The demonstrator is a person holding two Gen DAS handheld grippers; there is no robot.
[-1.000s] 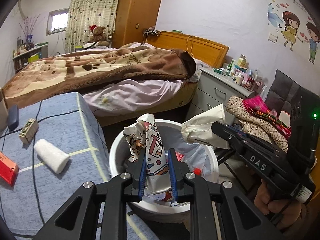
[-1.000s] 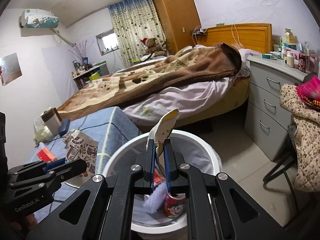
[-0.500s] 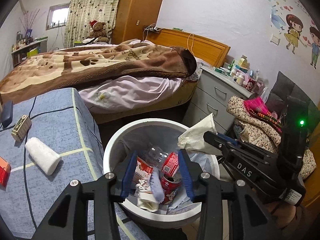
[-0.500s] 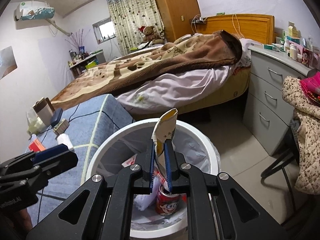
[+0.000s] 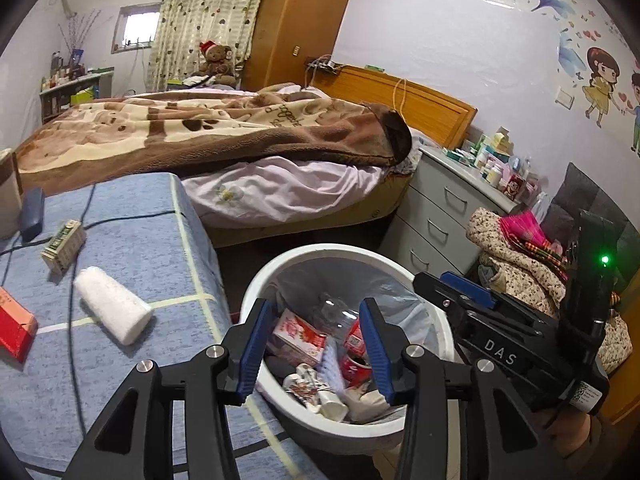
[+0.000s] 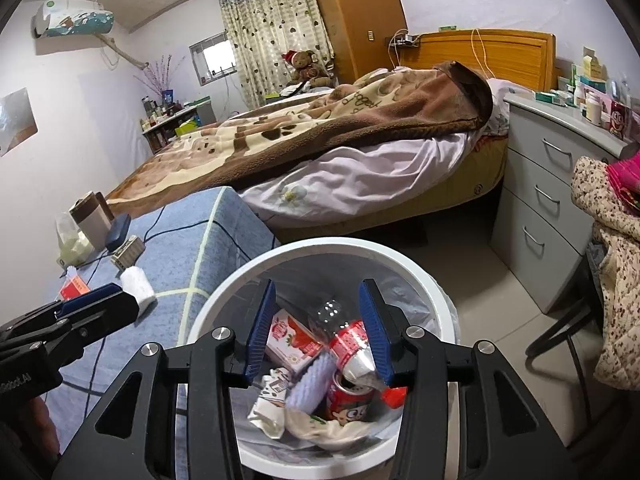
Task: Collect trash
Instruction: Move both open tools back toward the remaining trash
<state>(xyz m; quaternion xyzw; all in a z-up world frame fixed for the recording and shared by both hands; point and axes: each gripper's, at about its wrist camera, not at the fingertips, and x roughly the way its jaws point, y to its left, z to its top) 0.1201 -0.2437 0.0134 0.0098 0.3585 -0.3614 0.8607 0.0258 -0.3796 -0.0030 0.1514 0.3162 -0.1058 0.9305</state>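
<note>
A white trash bin [image 5: 332,250] with a clear liner stands on the floor beside the blue table. In it lie a red-and-white carton [image 5: 298,336], a red can [image 6: 348,396], a clear bottle [image 6: 330,310] and the patterned paper [image 5: 304,384]. My left gripper [image 5: 316,320] hangs over the bin, its jaws opening, nothing between the blue pads. My right gripper [image 6: 318,304] also hovers above the bin [image 6: 332,246] with jaws opening and empty; crumpled cream paper [image 6: 328,428] lies below it. Each gripper shows in the other's view: the right gripper [image 5: 452,292], the left gripper [image 6: 100,300].
The blue-covered table [image 5: 140,220] at left carries a white roll [image 5: 112,312], a small box [image 5: 64,244], a red box [image 5: 12,328] and a cable. A bed [image 5: 240,148] lies behind the bin, grey drawers [image 5: 444,208] and a clothes-laden chair [image 5: 520,248] to the right.
The left gripper let go of the patterned paper bag and the right let go of its crumpled wrapper; both pieces dropped into the bin, and both pairs of jaws spread apart.
</note>
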